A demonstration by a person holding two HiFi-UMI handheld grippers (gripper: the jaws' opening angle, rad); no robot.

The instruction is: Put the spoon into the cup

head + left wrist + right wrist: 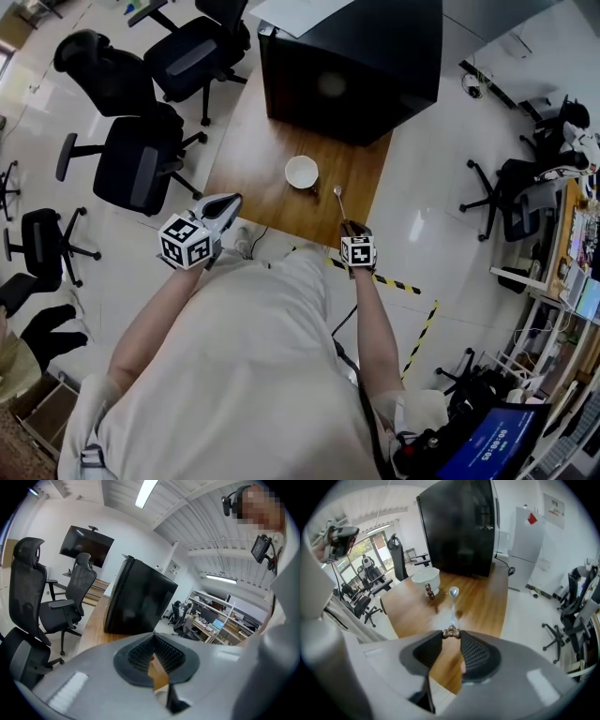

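- Left gripper (229, 201): it hangs over the near edge of the table (246, 141), near-left of the cup (302, 172) and well apart from it. Its own view shows the ribbed pads drawn together at the tips with nothing between them. The forearm reaches forward with the tool pointing only slightly downward.
- The cup: white and open-topped, it stands upright on the wood in front of the black cabinet (356, 66). It probably slides or tips under a sideways knock, since nothing steadies it.
- Spoon (452, 605): it is just right of the cup and does not touch it. The bowl end points away from the person, the handle end toward them. It is a slim, stiff metal part, judged light and slippery along the polished shank. The brown knobbed handle end is the better place to take hold, because its bumps give the pads something to key against. Held by one end only, the spoon can pivot between the pads. Its shadow on the wood lies apart from the shank, so it appears clear of the surface.
- Right gripper (451, 635): near-right of the cup, its jaws stand partly closed and pinch the knobbed handle end between the pad tips. The tool points steeply downward with the forearm stretched forward.
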